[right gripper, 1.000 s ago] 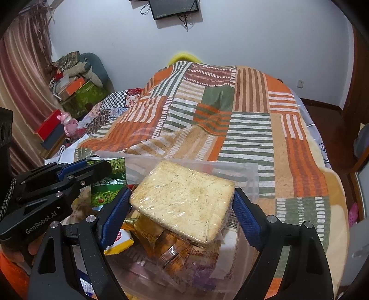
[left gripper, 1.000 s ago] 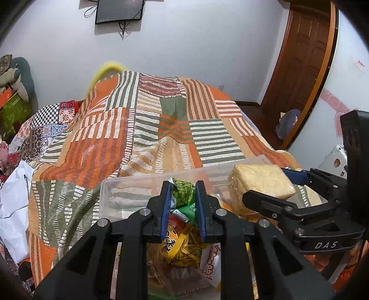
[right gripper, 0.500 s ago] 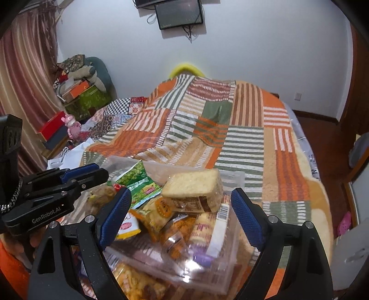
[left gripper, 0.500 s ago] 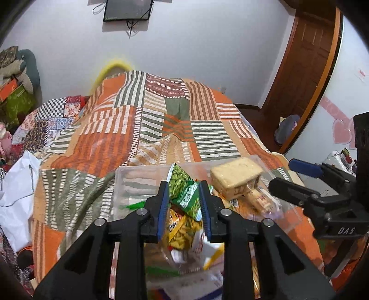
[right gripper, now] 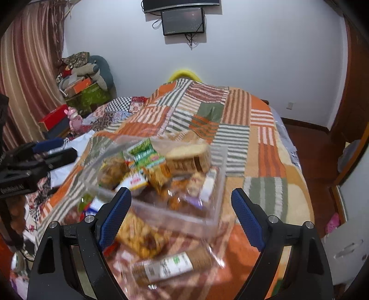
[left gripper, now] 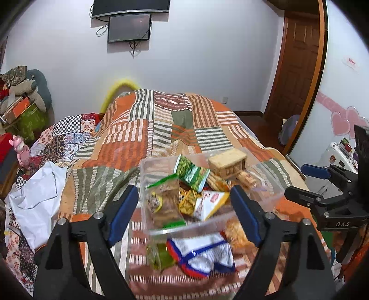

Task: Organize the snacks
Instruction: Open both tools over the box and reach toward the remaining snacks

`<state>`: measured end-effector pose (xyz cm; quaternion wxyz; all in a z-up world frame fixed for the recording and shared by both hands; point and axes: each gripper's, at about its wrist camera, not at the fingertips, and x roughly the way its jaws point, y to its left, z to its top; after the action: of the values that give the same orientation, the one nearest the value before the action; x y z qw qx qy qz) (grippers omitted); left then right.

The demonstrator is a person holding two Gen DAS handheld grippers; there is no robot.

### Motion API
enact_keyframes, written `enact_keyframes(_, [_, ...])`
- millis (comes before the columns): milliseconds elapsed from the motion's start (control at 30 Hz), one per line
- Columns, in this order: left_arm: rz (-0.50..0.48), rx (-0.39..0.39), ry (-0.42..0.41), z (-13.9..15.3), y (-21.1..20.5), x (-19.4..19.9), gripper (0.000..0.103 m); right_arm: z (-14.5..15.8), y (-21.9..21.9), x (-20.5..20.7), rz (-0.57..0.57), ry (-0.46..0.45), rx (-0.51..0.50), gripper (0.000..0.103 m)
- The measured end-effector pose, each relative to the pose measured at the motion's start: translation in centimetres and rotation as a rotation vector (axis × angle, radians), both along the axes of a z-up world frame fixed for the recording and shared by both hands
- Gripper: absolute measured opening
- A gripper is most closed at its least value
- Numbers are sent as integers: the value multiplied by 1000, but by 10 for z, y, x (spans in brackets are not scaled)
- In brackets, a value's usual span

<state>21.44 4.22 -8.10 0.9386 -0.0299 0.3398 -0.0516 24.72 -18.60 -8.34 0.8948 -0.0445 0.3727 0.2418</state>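
Clear plastic bin [left gripper: 265, 184] sits on the striped patchwork bedspread [left gripper: 161, 129], near the foot of the bed. It is packed with snack packets. A green packet [left gripper: 191, 172] stands tilted at the bin's 12 o'clock; a wrapped block of toast-like biscuits [left gripper: 227, 159] lies at its 1 o'clock, on top of the pile. A yellow packet [left gripper: 186, 200] and a white triangular packet [left gripper: 209, 202] lie at the centre.

Outside the bin, at its 6 o'clock, loose packets rest on the bedspread: a white-and-blue packet [left gripper: 203, 253], a nut-filled bag [right gripper: 140, 235] and a labelled roll [right gripper: 170, 265]; details are blurred.

Left tongs [left gripper: 184, 212]: jaws opening, now wide apart, blue pads clear of the bin's near end, nothing gripped. Right tongs [right gripper: 182, 212]: jaws wide apart, hanging over the bin's near rim, nothing gripped.

White cloth [left gripper: 39, 198] lies at the bedspread's 9 o'clock. A wall screen [right gripper: 183, 20] hangs at 12 o'clock. Wooden door [left gripper: 297, 64] stands at 2 o'clock.
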Motion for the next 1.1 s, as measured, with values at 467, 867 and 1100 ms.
enact_keyframes(467, [42,-55,86,-47,5,-37,85,-52,-21,-30,-72,145,3,87])
enact_keyframes(867, [20,-102,179,-79,-8,-22,85,-79,1,-26,-64,201,-3,89])
enact_keyframes(1100, [-23,-99,219,-94,-26,-12,87,-84,-6,-30,-1,204,-22,88])
